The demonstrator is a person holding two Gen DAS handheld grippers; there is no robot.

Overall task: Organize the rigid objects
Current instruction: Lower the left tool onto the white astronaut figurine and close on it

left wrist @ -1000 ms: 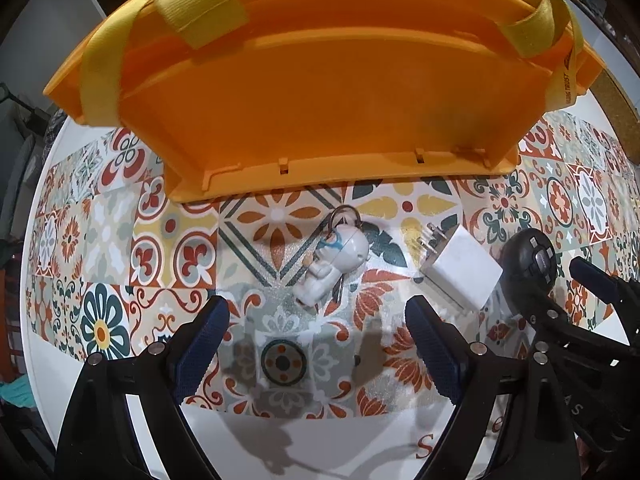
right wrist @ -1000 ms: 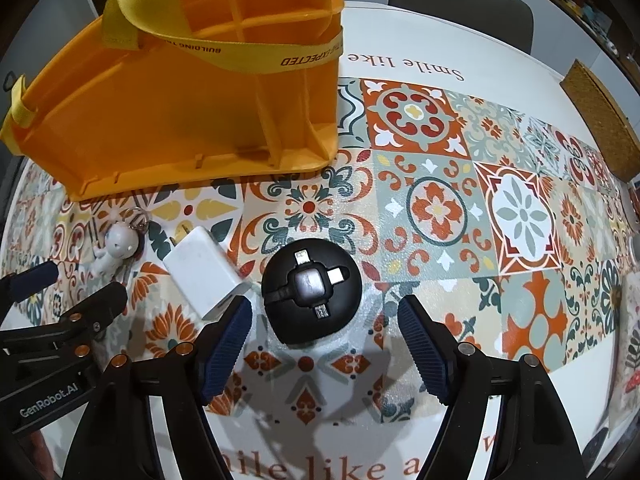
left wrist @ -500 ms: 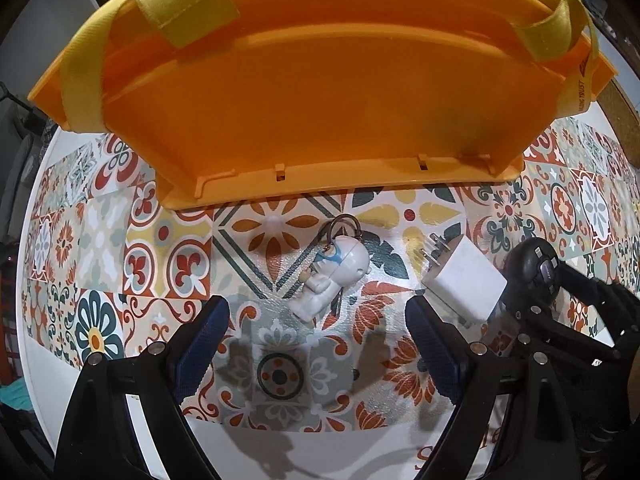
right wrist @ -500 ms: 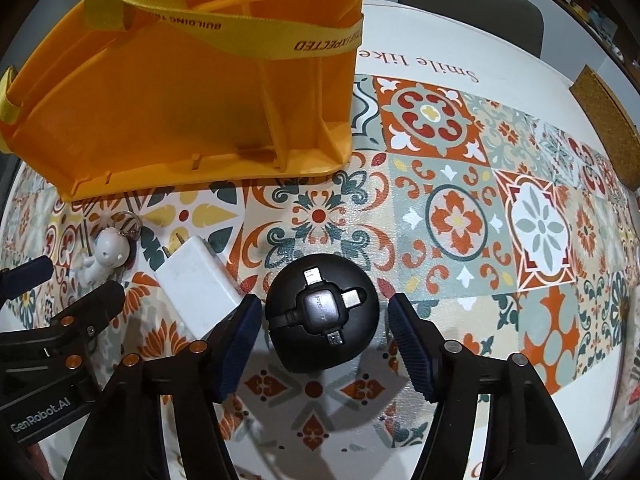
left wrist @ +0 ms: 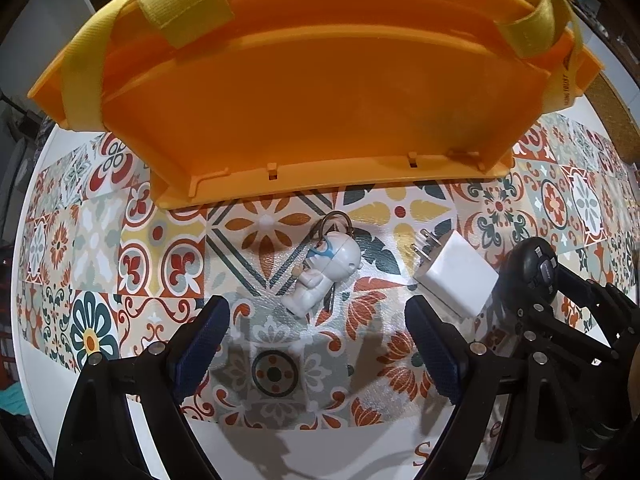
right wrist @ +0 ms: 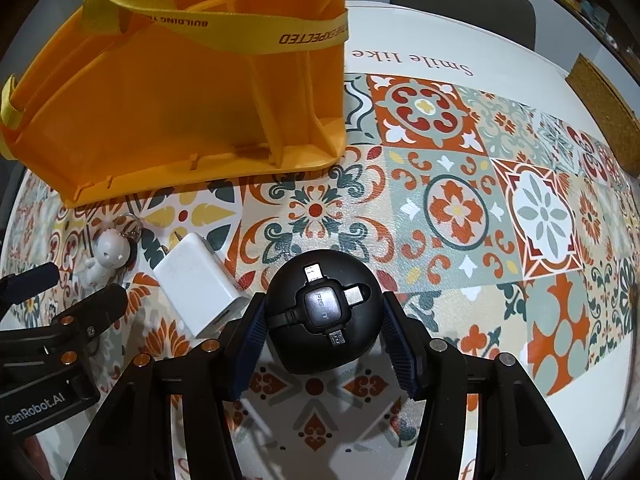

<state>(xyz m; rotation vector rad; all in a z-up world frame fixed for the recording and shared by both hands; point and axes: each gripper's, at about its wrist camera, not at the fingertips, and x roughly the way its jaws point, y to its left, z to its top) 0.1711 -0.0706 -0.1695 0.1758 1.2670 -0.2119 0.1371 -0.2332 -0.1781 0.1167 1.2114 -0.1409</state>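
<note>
**Right gripper clamped on round cable hub; left gripper spread above figurine**

The right gripper [right wrist: 322,332] has just closed its jaws onto the black round multi-connector cable hub [right wrist: 322,312]. Both blue pads press against the hub's sides. The hub sits directly between the fingers, on the patterned tile mat [right wrist: 480,208].

Just left of the right gripper's left finger lies the white wall charger [right wrist: 198,288], prongs pointing away. Farther left lies the white figurine keychain [right wrist: 106,258].

The left gripper [left wrist: 316,344] stands with its jaws wide apart and nothing between the pads. The figurine keychain [left wrist: 324,274] lies just ahead of the fingertips, centred.

Beyond all items stands the orange divided organizer [left wrist: 320,92] with yellow straps [left wrist: 180,0], on the far side of the mat.
</note>
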